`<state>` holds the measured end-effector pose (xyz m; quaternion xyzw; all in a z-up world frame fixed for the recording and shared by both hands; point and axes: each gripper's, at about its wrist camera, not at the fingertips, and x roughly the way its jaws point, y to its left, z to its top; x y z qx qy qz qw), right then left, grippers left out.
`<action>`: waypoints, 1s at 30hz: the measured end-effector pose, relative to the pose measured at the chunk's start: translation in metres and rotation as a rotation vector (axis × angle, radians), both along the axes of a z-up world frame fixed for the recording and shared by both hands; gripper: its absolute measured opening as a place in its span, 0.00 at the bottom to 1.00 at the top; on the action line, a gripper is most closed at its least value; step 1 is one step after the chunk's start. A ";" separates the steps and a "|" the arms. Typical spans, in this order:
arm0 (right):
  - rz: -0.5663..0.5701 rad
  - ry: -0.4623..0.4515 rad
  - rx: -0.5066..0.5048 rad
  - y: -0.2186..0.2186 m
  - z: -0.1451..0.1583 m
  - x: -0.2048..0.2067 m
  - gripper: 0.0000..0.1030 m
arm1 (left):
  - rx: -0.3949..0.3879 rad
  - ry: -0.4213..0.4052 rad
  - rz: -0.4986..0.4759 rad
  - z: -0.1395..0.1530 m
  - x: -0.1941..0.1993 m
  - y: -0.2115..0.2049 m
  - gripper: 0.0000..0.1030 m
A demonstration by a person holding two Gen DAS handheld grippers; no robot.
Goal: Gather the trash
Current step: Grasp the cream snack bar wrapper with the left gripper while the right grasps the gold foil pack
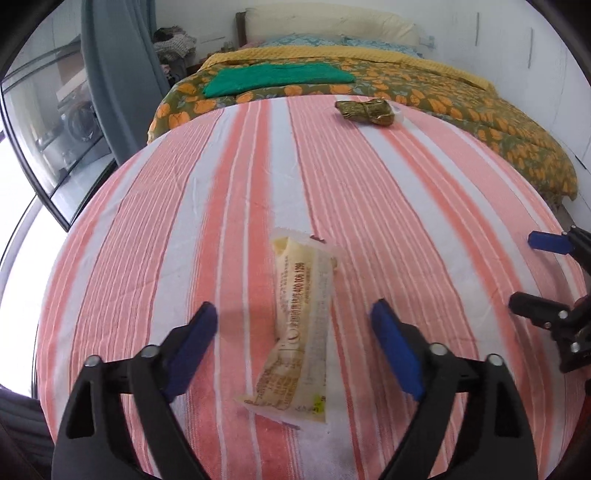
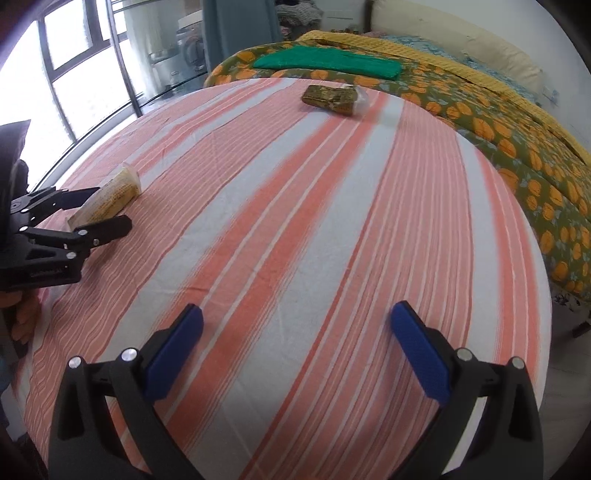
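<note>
A pale yellow printed wrapper lies flat on the pink-and-white striped cloth. My left gripper is open, one blue pad on each side of the wrapper, and neither pad touches it. The right wrist view shows that wrapper at the far left with the left gripper around it. A crumpled brown-gold wrapper rests near the cloth's far edge. My right gripper is open over bare striped cloth with nothing between its pads. In the left wrist view, the right gripper shows at the right edge.
Beyond the striped cloth lies a quilt with orange prints, a folded green cloth on it, and pillows against the wall. A blue-grey curtain and glass doors stand to the left.
</note>
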<state>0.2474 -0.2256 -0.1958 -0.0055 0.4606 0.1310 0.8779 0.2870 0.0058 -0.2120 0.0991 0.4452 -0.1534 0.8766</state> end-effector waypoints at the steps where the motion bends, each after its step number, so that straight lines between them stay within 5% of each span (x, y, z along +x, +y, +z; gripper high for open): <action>1: 0.008 0.002 0.016 -0.004 0.002 0.005 0.95 | -0.018 0.016 0.010 -0.001 0.003 0.004 0.91; 13: 0.016 -0.052 0.013 -0.020 0.023 0.192 0.94 | -0.017 0.025 0.019 -0.002 0.006 0.004 0.96; 18: -0.090 -0.015 0.132 -0.030 0.014 0.246 0.93 | -0.017 0.026 0.019 -0.002 0.006 0.004 0.96; 19: -0.106 -0.006 0.165 -0.033 0.012 0.249 0.84 | -0.017 0.026 0.019 -0.003 0.006 0.004 0.95; 20: -0.122 0.003 0.209 -0.038 0.010 0.251 0.55 | -0.018 0.026 0.019 -0.003 0.006 0.004 0.95; 21: -0.133 0.011 0.245 -0.041 0.008 0.252 0.44 | -0.017 0.026 0.019 -0.003 0.006 0.004 0.96; 26: -0.130 -0.010 0.343 -0.051 0.018 0.221 0.30 | -0.017 0.026 0.019 -0.003 0.006 0.004 0.95; 30: -0.144 -0.018 0.412 -0.061 0.034 0.163 0.30 | -0.017 0.026 0.019 -0.003 0.005 0.003 0.96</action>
